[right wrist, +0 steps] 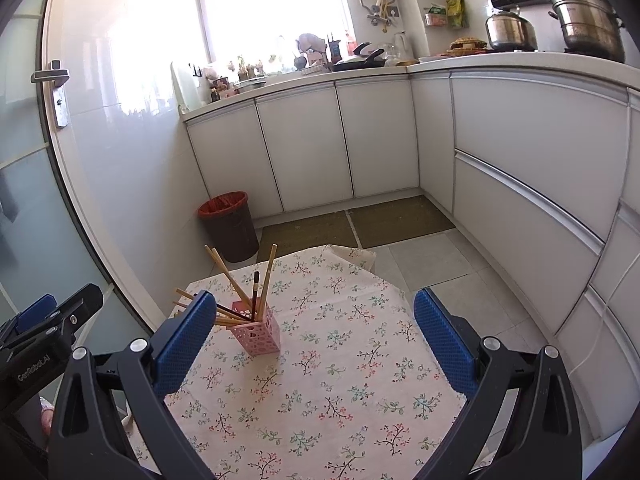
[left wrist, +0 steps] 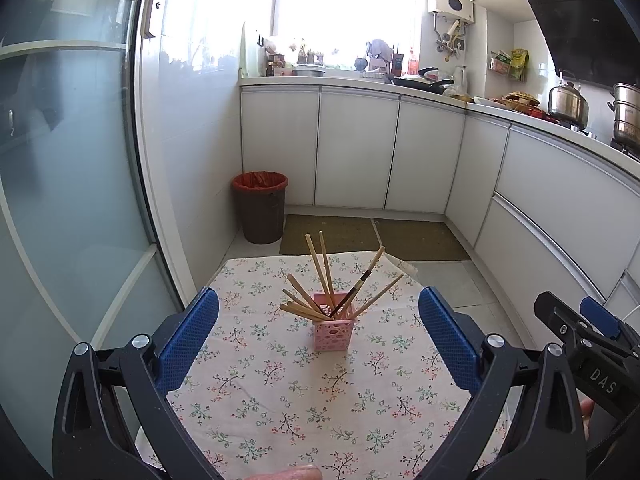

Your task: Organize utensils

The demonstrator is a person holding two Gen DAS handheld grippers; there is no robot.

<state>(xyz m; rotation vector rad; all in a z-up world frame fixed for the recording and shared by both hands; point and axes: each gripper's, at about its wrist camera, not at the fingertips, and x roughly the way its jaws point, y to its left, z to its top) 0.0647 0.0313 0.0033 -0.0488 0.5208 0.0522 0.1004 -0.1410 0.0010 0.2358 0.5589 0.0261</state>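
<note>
A pink perforated holder (left wrist: 334, 327) stands upright on the floral tablecloth (left wrist: 280, 400) and holds several wooden chopsticks (left wrist: 320, 268) fanned outward, plus one dark chopstick. My left gripper (left wrist: 318, 320) is open and empty, its blue pads (left wrist: 192, 336) wide apart on either side of the holder, nearer than it. In the right wrist view the holder (right wrist: 256, 330) stands left of centre, close to the left pad. My right gripper (right wrist: 314, 320) is open and empty above the cloth (right wrist: 320, 400). The right gripper also shows at the right edge of the left wrist view (left wrist: 592, 328).
A brown bin with a red liner (left wrist: 260, 206) stands on the floor beyond the table. White cabinets (left wrist: 360, 148) run along the back and right. A frosted glass door (left wrist: 68, 160) is at the left. Mats (left wrist: 376, 236) lie on the floor.
</note>
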